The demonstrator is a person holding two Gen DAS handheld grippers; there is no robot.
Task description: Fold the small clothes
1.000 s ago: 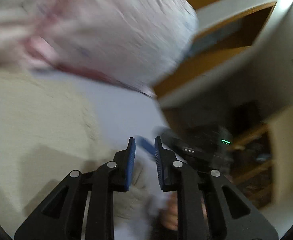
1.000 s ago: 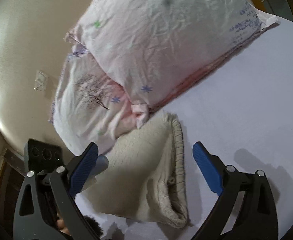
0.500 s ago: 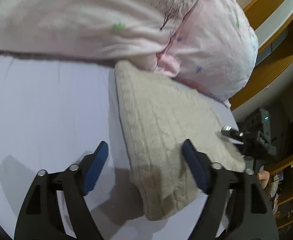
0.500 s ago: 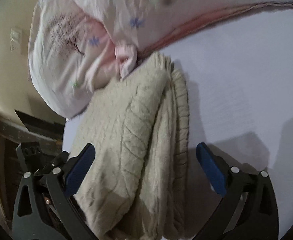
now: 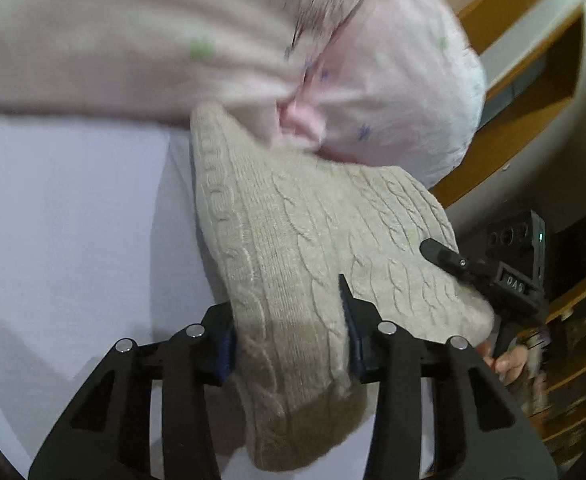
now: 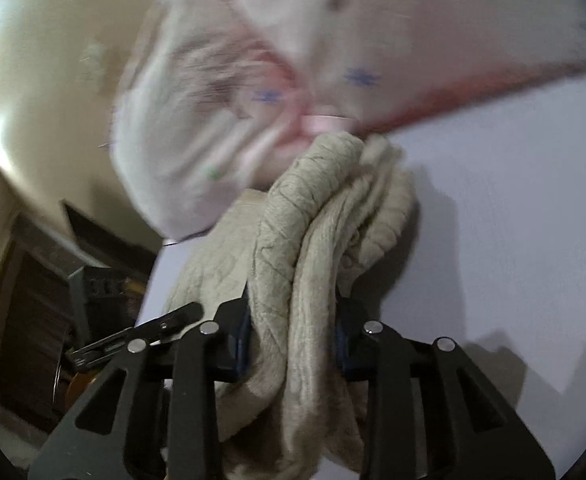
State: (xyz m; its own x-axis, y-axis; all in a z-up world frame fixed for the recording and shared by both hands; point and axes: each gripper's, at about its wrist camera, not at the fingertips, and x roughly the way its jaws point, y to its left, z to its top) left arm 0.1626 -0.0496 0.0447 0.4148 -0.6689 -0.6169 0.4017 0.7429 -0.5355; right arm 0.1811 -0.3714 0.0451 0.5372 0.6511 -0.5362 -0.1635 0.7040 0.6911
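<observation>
Garment: beige cable-knit sweater (image 5: 313, 240), folded into a thick bundle, lying on a pale lilac sheet (image 5: 73, 220); seen end-on in the right wrist view (image 6: 313, 240), several layers stacked.

Far end of garment: pressed against the pink printed pillows (image 5: 373, 80); touching them at the pillow corner. Pillows blurred in both views.

Left gripper (image 5: 289, 340): jaws drawn in on the near end of the sweater, blue pads (image 5: 349, 320) pressed into the knit on both sides; fabric bulges out between and below the fingers.

Right gripper (image 6: 293, 336): jaws likewise clamped on the folded bundle, layers squeezed between the pads; knit spills past the fingers toward the camera.

Relative placing: the two grippers hold the sweater at neighbouring spots on the same end. The right gripper's finger (image 5: 445, 256) shows at the sweater's right edge in the left wrist view; the left gripper's finger (image 6: 173, 320) shows at the left edge in the right wrist view.

Lift: cannot tell whether the bundle is off the sheet.

Surroundings: wooden shelving (image 5: 533, 60) beyond the bed edge; cream wall (image 6: 53, 80).
</observation>
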